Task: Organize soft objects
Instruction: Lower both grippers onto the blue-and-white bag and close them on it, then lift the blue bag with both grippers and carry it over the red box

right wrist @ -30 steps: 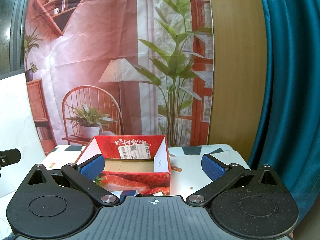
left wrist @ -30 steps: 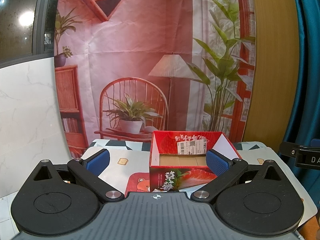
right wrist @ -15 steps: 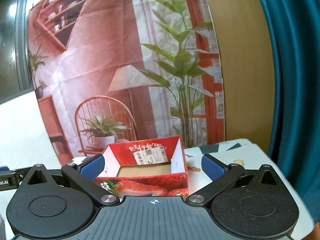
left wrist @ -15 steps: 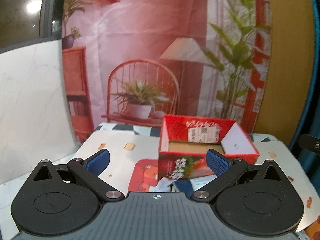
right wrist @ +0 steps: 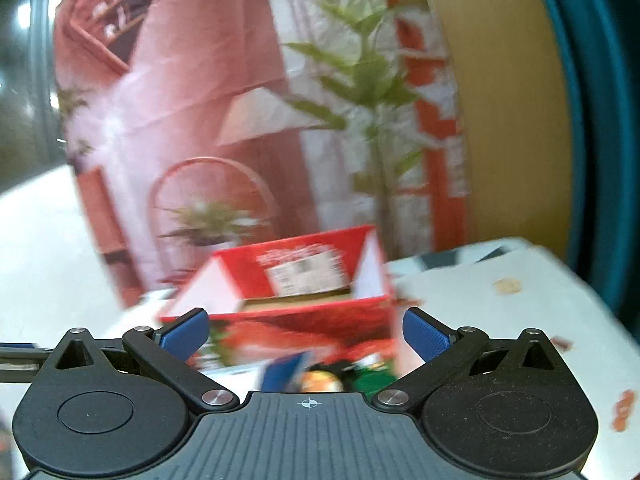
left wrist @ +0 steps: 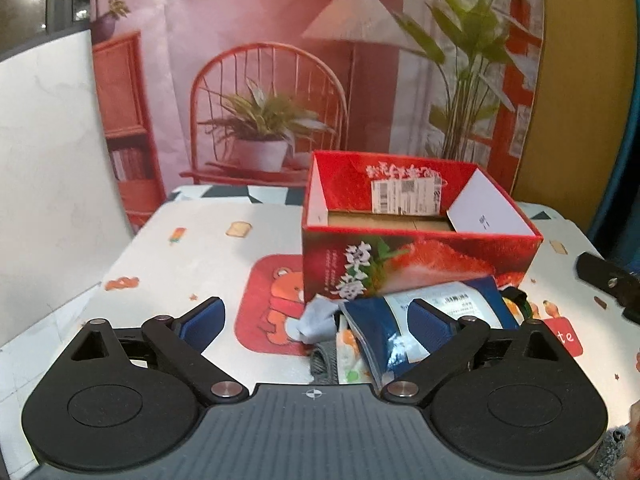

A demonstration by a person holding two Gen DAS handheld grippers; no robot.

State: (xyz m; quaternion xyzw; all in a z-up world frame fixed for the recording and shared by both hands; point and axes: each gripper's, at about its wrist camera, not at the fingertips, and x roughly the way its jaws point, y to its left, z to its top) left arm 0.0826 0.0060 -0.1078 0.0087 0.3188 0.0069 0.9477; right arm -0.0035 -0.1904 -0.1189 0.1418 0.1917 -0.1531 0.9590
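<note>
A red strawberry-print cardboard box stands open on the table, its brown bottom bare. In front of it lies a pile of soft things: a blue-and-white plastic pouch, a light blue cloth, a grey knit piece and an orange-printed packet. My left gripper is open, held above the pile's left part. My right gripper is open in front of the same box; the view is blurred, with the blue pouch and orange and green items below it.
The table wears a white cloth with cartoon prints and a red bear patch. A printed backdrop hangs behind. A white panel stands left, a teal curtain right. The right gripper's black body shows at the right edge.
Both grippers have risen and tilted down, so the box sits lower in view and the pile of soft things in front of it has come into sight. Both stay open.
</note>
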